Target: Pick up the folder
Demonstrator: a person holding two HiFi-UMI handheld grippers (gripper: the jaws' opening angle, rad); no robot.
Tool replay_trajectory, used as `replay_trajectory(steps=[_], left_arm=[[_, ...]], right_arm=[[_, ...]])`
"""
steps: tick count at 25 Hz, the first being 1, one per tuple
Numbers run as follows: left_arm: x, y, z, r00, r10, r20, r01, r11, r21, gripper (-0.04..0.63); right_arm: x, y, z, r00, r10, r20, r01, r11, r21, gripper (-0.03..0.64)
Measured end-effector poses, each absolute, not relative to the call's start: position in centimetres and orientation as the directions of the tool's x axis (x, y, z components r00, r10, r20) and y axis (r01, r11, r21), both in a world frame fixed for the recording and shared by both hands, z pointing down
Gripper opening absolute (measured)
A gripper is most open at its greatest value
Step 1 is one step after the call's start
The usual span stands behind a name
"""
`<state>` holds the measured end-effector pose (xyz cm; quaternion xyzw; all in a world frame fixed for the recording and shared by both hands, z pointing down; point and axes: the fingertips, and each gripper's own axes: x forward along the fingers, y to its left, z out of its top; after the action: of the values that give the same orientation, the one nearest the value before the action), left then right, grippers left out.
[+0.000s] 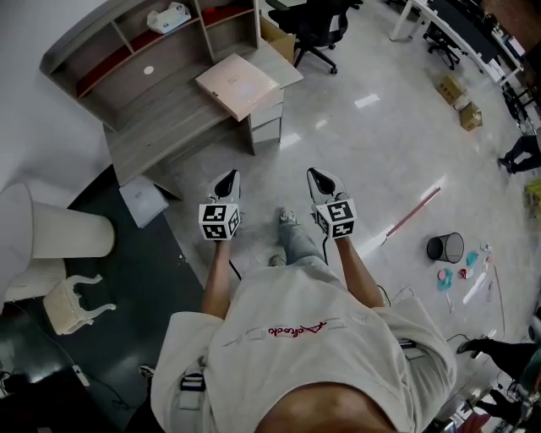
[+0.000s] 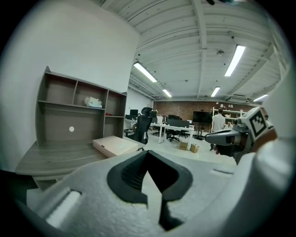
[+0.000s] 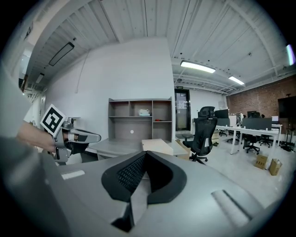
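Observation:
The folder (image 1: 237, 83) is a flat pale beige rectangle lying on the right end of the grey desk (image 1: 161, 118); it also shows in the left gripper view (image 2: 115, 145) and the right gripper view (image 3: 157, 146). Both grippers are held side by side over the floor, well short of the desk. My left gripper (image 1: 225, 183) is shut and holds nothing. My right gripper (image 1: 320, 181) is shut and holds nothing too. Each gripper shows in the other's view, the right gripper (image 2: 217, 137) and the left gripper (image 3: 90, 137).
A shelf hutch (image 1: 156, 38) stands at the back of the desk with a white device (image 1: 168, 17) on it. A black office chair (image 1: 317, 25) stands right of the desk. A white box (image 1: 142, 200) lies on the floor by the desk. A black bin (image 1: 445, 248) stands at right.

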<state>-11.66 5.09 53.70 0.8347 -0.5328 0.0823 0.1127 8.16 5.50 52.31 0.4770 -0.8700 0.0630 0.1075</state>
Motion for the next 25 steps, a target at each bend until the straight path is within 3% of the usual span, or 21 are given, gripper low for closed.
replay_trajectory(steps=[25], left_arm=[[-13.7,-10.7,55.5,0.39,-0.876,0.283,-0.921,-0.375,0.108,0.0]], right_arm=[[4.9,-11.2,54.5,-0.571,-0.776,0.27,-0.811,0.584,-0.035,0.006]])
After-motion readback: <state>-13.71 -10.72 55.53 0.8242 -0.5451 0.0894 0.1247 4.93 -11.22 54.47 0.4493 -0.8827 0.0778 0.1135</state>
